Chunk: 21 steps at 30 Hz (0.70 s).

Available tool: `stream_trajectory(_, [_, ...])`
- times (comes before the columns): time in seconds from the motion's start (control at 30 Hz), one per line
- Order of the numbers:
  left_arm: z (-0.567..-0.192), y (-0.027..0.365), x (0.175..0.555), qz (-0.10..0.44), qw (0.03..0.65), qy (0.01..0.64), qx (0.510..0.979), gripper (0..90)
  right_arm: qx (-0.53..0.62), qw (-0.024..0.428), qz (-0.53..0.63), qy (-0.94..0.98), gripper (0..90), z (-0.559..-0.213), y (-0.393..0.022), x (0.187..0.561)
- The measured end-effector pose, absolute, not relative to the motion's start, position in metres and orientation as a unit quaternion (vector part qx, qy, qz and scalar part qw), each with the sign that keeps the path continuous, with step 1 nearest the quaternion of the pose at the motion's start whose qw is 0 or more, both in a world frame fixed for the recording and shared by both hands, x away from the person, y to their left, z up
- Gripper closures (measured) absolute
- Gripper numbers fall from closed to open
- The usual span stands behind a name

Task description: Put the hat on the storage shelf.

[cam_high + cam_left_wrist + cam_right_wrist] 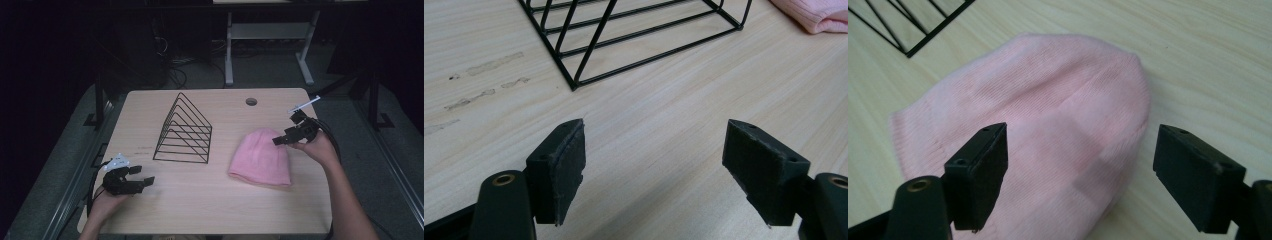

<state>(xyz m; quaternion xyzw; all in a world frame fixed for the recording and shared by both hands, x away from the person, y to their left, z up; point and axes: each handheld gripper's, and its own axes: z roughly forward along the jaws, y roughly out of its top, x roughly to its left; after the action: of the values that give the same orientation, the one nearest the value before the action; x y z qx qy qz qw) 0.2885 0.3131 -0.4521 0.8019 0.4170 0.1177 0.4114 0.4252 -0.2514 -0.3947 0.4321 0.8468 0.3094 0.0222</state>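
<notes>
Two grippers are out over the wooden table (215,210), each held in a hand. The left gripper (141,176) sits low at the near left corner, its jaws spread wide with nothing between them; in the left gripper view its pads (569,170) frame bare wood, just short of the corner of the black wire rack (634,35). The right gripper (283,137) hangs over the far right edge of the pink beanie (261,157), jaws equally wide apart and gripping nothing. In the right gripper view one pad (980,172) sits above the knit (whether it touches the fabric, I cannot tell) and the other is over the table beside the hat's crown. The beanie lies flat, right of the rack and apart from it.
</notes>
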Motion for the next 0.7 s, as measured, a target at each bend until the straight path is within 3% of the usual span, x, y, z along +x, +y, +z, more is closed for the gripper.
stream_trajectory(0.7, [-0.454, 0.315, 0.290, 0.112, 0.413, 0.418, 0.801, 25.4, 0.461, -0.014, 0.289, 0.839, 32.5, -0.423, -0.243, 0.462])
